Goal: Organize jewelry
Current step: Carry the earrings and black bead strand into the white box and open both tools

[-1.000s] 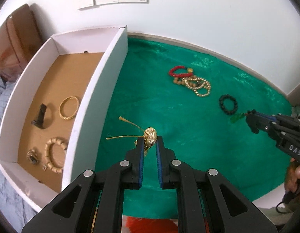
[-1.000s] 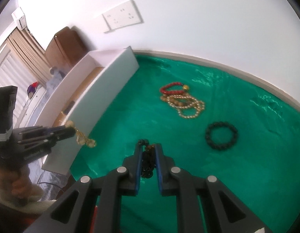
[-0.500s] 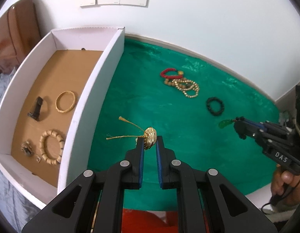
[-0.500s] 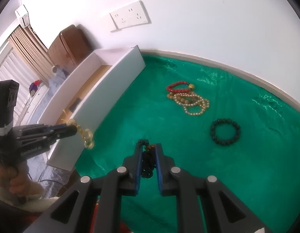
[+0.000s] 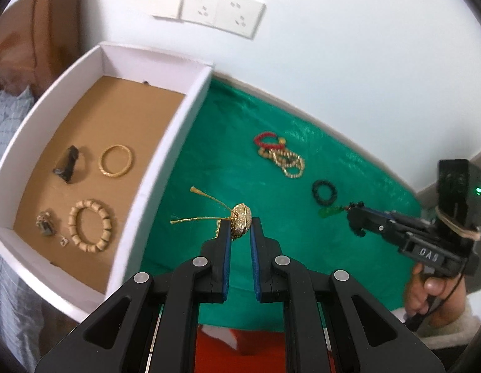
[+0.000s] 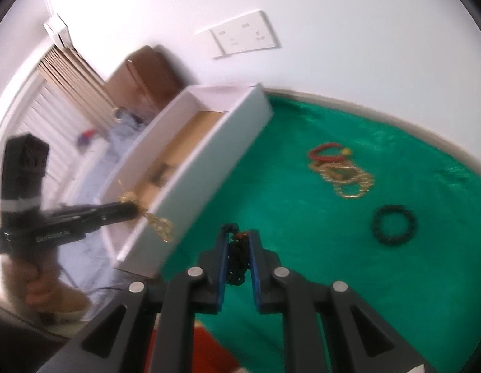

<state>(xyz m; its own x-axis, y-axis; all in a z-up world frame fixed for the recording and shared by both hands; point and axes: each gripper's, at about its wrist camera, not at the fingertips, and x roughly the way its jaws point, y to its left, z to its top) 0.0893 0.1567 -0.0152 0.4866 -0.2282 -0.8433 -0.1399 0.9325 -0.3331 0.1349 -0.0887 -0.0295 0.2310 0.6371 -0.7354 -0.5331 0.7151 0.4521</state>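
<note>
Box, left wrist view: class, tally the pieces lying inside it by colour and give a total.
Gold: 1, bangle
Tan: 1, bead bracelet
Black: 1, clip
Silvery-dark: 1, small cluster
Total: 4 in the box

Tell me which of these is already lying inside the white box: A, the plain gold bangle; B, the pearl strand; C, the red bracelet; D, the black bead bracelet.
A: the plain gold bangle lies on the brown floor of the white box, while the other three rest out on the green cloth.
</note>
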